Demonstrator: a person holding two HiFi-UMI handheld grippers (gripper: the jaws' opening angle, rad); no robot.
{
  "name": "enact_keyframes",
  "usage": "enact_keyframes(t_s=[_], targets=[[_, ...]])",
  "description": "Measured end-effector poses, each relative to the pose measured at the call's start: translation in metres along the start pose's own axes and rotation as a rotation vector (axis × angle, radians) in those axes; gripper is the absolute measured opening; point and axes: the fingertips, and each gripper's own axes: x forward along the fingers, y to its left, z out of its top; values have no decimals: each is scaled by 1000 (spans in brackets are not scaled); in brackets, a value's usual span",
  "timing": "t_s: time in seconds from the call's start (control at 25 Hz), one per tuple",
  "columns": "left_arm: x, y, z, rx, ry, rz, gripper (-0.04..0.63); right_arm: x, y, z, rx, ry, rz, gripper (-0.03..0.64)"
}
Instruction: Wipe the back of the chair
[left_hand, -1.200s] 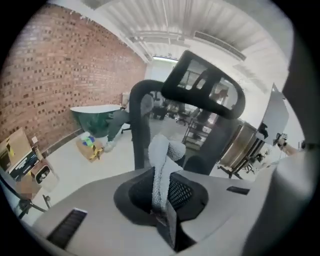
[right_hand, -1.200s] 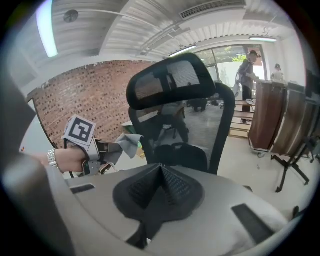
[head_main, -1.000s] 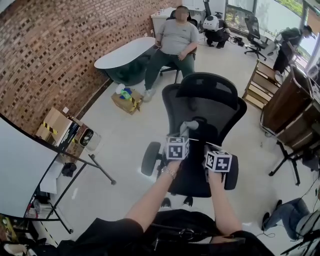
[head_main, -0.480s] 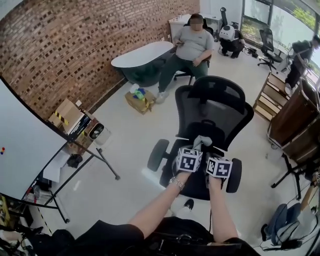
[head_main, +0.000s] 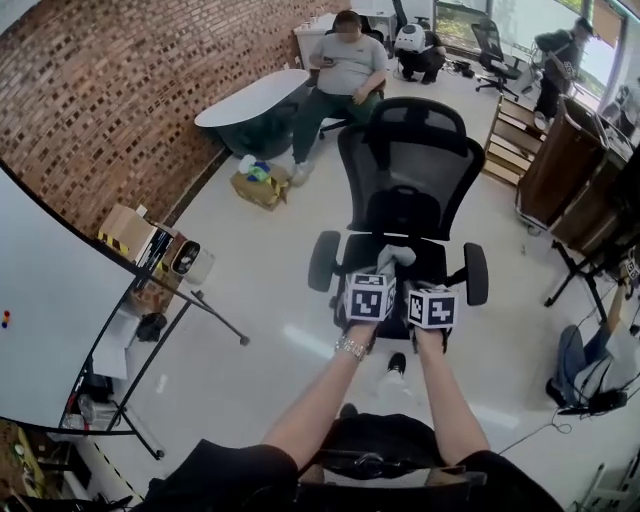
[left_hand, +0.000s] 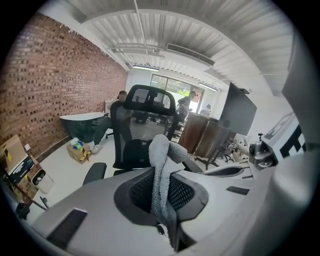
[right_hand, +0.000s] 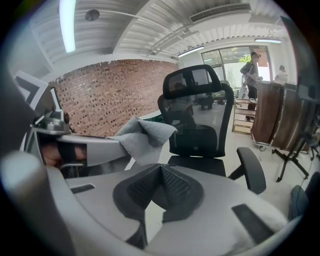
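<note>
A black mesh office chair (head_main: 410, 180) with a headrest stands in front of me, its seat toward me. My left gripper (head_main: 381, 272) is shut on a grey cloth (head_main: 393, 257) that sticks up from its jaws over the seat's front edge. In the left gripper view the cloth (left_hand: 161, 167) hangs between the closed pads, with the chair (left_hand: 135, 132) beyond. My right gripper (head_main: 426, 287) is beside the left, shut with nothing in it. The right gripper view shows its jaws (right_hand: 159, 186) closed, the cloth (right_hand: 145, 136) at left and the chair (right_hand: 196, 117) ahead.
A person (head_main: 345, 70) sits behind the chair beside a white oval table (head_main: 245, 100). A cardboard box (head_main: 257, 186) lies on the floor to the left. A whiteboard on a stand (head_main: 50, 320) is at left. Wooden shelves (head_main: 512, 145) and a brown cabinet (head_main: 570, 190) stand at right.
Both grippers, with the cloth, have drawn back from the chair's lower back to the seat's front edge. The chair now sits farther off and squarer to me.
</note>
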Motion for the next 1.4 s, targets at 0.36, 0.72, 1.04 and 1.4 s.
enact_keyframes(t_s=[0.36, 0.72, 1.04, 1.4], targets=[[-66, -27, -40, 13, 31, -69, 29, -46, 60, -65, -29, 28, 8, 5], [-75, -41, -24, 40, 0, -48, 29, -62, 56, -48, -42, -13, 25, 5], [-73, -51, -24, 32, -1, -36, 29, -70, 39, -54, -33, -3, 32, 5], [-64, -65, -14, 44, -23, -42, 29, -74, 25, -50, -28, -12, 38, 5]])
